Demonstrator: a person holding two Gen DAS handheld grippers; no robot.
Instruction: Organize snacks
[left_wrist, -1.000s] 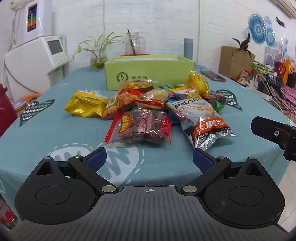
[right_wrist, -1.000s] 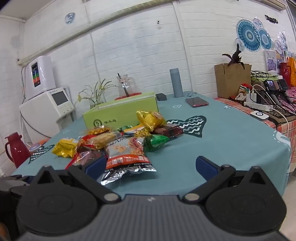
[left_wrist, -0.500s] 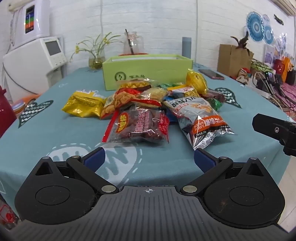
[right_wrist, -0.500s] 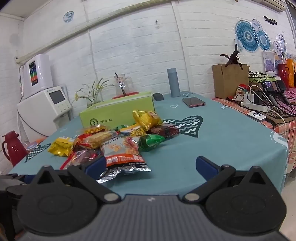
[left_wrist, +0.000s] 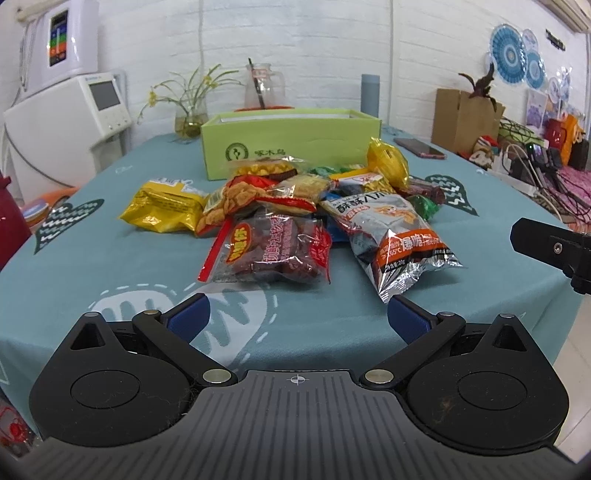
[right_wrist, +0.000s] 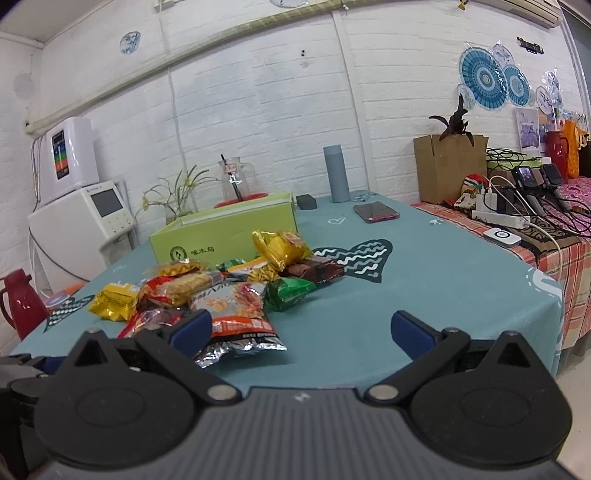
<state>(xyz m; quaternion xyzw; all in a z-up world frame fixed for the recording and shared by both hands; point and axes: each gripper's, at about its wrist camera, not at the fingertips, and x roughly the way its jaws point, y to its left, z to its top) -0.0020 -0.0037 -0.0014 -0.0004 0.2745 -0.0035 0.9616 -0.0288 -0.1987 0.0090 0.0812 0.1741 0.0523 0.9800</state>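
Note:
A heap of snack packets lies mid-table on the teal cloth: a clear red-edged bag of dates (left_wrist: 269, 251), a silver and orange packet (left_wrist: 391, 236) (right_wrist: 236, 314), a yellow packet (left_wrist: 162, 206) (right_wrist: 114, 301), a gold bag (left_wrist: 386, 162) (right_wrist: 279, 243) and a green packet (right_wrist: 290, 291). Behind them stands an open lime-green box (left_wrist: 291, 147) (right_wrist: 225, 236). My left gripper (left_wrist: 295, 314) is open, just short of the date bag, nothing between its fingers. My right gripper (right_wrist: 301, 328) is open too, low over the table's near edge, right of the silver packet.
A glass vase with flowers (left_wrist: 188, 118), a glass jug (left_wrist: 262, 88), a grey bottle (right_wrist: 336, 173) and a phone (right_wrist: 375, 212) stand behind the box. A red flask (right_wrist: 20, 299) is at the left. A side table with cables (right_wrist: 517, 206) is at the right.
Both grippers have edged forward toward the snack heap, so the packets look slightly larger. Nothing was taken hold of; both stay open.

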